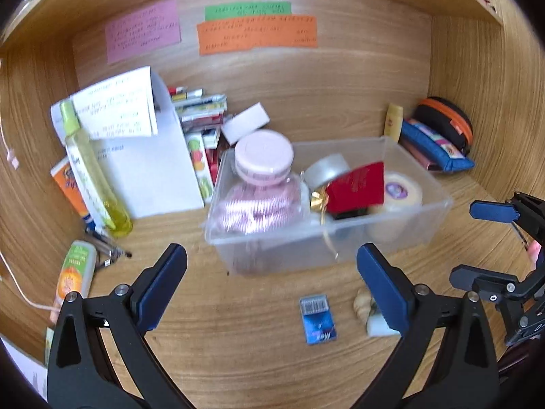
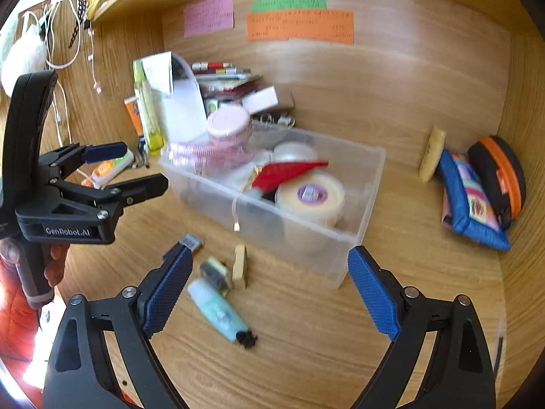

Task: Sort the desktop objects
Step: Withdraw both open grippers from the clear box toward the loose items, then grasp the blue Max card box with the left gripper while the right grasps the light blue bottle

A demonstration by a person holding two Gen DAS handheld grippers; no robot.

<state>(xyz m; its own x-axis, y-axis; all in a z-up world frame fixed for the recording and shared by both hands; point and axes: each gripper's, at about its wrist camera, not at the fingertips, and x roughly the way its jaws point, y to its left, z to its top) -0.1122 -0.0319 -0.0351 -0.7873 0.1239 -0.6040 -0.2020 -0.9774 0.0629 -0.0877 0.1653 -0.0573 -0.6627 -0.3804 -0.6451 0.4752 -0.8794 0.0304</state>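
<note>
A clear plastic bin point(image 1: 425, 211) point(image 2: 354, 238) stands mid-desk and holds a pink-lidded jar point(image 1: 264, 155), a cream tape roll point(image 2: 310, 197), a red card point(image 1: 357, 187) and a silver tin. In front of it, loose on the desk, lie a blue packet point(image 1: 318, 320) point(image 2: 190, 240), a mint tube point(image 2: 218, 310), a tan block point(image 2: 240, 266) and a small dark-and-pale piece point(image 2: 214, 274). My left gripper point(image 1: 271, 250) point(image 2: 143, 165) is open and empty, just short of the bin's front wall. Over the loose items my right gripper point(image 2: 269, 252) point(image 1: 477, 243) hangs wide open with nothing between its fingers.
A white file holder point(image 1: 153, 170), a yellow spray bottle point(image 1: 92, 173), an orange tube and stacked packets crowd the back left. At the back right lie a blue pencil case point(image 2: 470, 201), a black-and-orange pouch point(image 2: 500, 173) and a yellow bottle point(image 1: 393, 122). Wooden walls close in both sides.
</note>
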